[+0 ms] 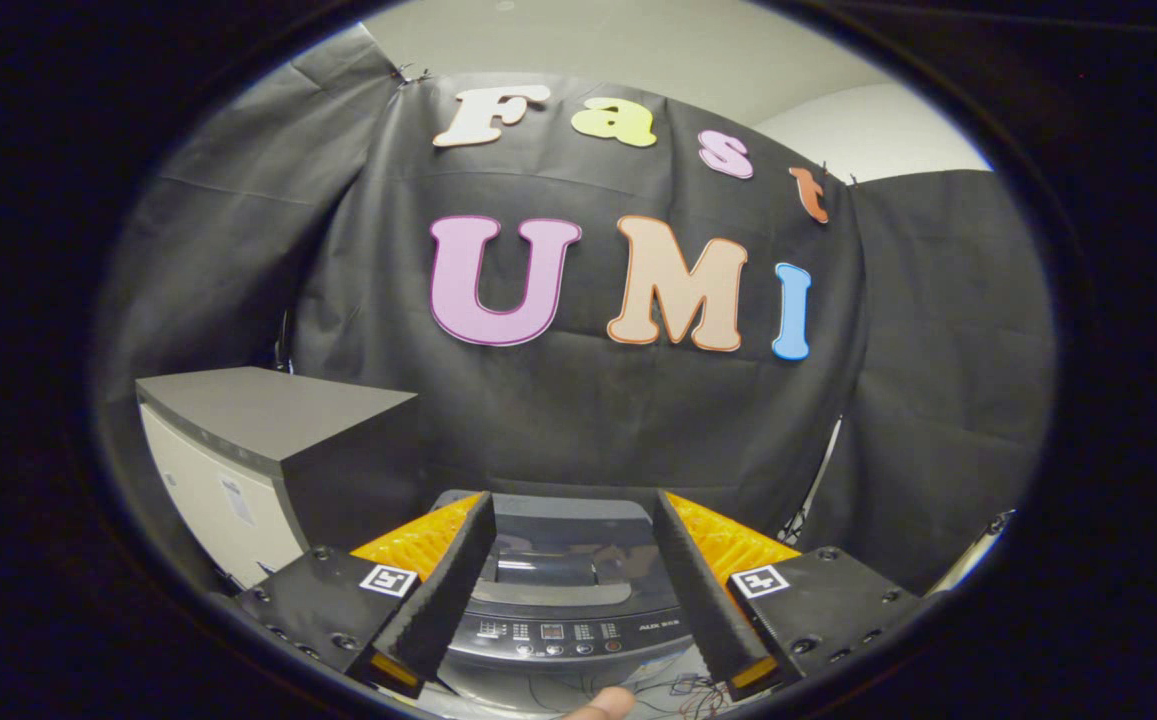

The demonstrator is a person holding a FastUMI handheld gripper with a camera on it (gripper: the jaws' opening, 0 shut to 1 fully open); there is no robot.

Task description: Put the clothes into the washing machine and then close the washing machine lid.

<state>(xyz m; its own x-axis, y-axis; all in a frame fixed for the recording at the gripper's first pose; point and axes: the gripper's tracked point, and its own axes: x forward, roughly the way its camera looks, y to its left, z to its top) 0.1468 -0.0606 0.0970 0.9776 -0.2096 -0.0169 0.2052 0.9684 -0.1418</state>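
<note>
A top-loading washing machine (568, 600) stands low ahead of me, seen between my fingers. Its dark glass lid (568, 545) lies flat and shut, with the control panel (563, 632) along its near edge. My gripper (570, 520) hovers above the machine, open, with nothing between the fingers. No clothes can be made out. A fingertip of a person's hand (603, 705) shows just below the machine's front.
A grey-topped white cabinet-like appliance (258, 440) stands to the left of the washer, a little taller than it. Black cloth walls close the booth behind and on both sides. Thin wires (683, 690) lie near the washer's front.
</note>
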